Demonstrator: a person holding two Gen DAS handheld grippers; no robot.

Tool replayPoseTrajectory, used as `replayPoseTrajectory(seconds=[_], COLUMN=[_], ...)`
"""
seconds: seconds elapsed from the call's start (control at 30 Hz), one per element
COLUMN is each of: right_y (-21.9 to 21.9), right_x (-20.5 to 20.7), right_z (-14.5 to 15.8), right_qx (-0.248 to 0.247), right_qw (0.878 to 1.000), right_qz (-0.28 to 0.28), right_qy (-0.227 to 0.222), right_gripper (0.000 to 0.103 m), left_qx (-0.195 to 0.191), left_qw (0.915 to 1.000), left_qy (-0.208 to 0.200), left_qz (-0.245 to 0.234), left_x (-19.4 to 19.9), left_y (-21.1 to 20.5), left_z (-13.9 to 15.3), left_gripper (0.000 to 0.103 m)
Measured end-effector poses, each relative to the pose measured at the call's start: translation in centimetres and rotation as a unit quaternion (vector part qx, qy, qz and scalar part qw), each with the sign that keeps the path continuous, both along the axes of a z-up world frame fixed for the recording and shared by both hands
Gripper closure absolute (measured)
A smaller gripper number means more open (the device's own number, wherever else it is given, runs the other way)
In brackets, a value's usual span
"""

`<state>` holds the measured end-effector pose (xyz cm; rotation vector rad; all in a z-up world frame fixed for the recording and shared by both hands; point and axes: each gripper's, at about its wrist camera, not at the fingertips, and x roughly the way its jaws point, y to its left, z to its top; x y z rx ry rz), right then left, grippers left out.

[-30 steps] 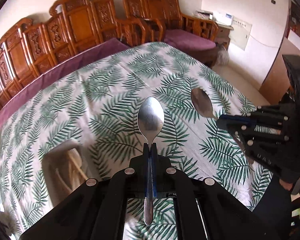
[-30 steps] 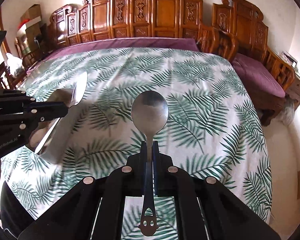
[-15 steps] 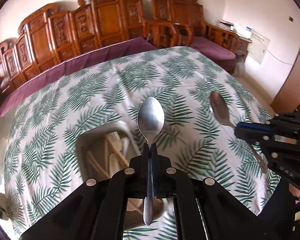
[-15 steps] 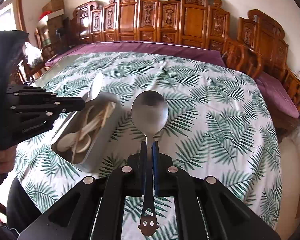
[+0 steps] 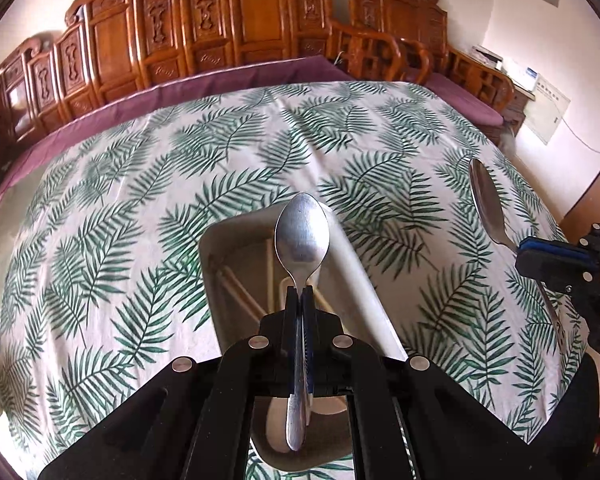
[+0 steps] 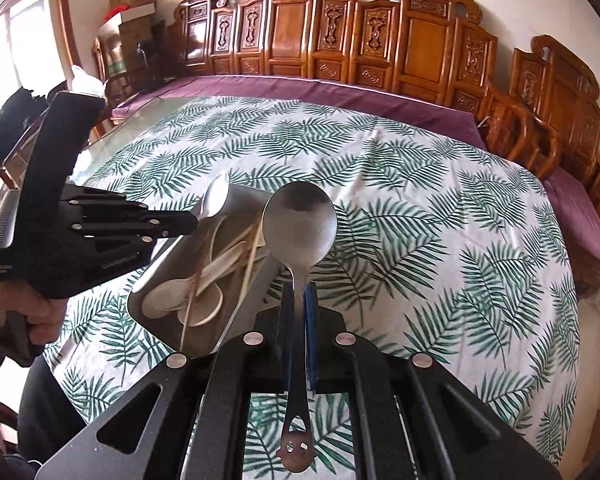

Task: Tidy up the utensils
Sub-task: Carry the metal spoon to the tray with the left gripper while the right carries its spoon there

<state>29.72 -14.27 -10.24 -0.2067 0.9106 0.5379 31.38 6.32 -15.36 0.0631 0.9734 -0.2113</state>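
My left gripper (image 5: 300, 292) is shut on the handle of a slim metal spoon (image 5: 302, 236), whose bowl hangs over a grey metal tray (image 5: 356, 276). The right gripper (image 6: 299, 292) is shut on a round-bowled metal spoon (image 6: 299, 226), just right of the tray (image 6: 244, 304). Inside the tray lie several pale spoons (image 6: 196, 296) and chopsticks (image 6: 252, 256). In the right wrist view the left gripper (image 6: 196, 222) and its spoon (image 6: 216, 196) sit above the tray's far left corner. In the left wrist view the right gripper (image 5: 520, 250) and its spoon (image 5: 486, 204) are at the right edge.
The table wears a palm-leaf cloth (image 6: 420, 208). Carved wooden chairs (image 6: 380, 40) with purple cushions (image 6: 300, 92) line its far side. A hand (image 6: 32, 312) holds the left gripper's handle. Cardboard boxes (image 6: 132, 4) stand at the back left.
Both grippers have carried their spoons sideways toward the tray. The tray now lies under the left spoon and close beside the right one. Neither grip has changed.
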Motion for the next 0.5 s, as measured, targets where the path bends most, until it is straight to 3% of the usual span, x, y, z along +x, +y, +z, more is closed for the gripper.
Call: replayPoseTrajectory(seconds=[0.5], right_y=[4.2], right_x=[0.9], right_z=[-0.4], right_qx=[0.005], right_qw=[1.000], right_qz=[0.020], right_qy=[0.007], right_gripper=[0.096], left_qx=[-0.016], left_qw=[0.9997], left_qy=[-0.013], left_qz=[0.013], left_x=[-0.3], left_y=[2.4], left_z=[0.1], left_gripper=[0.101])
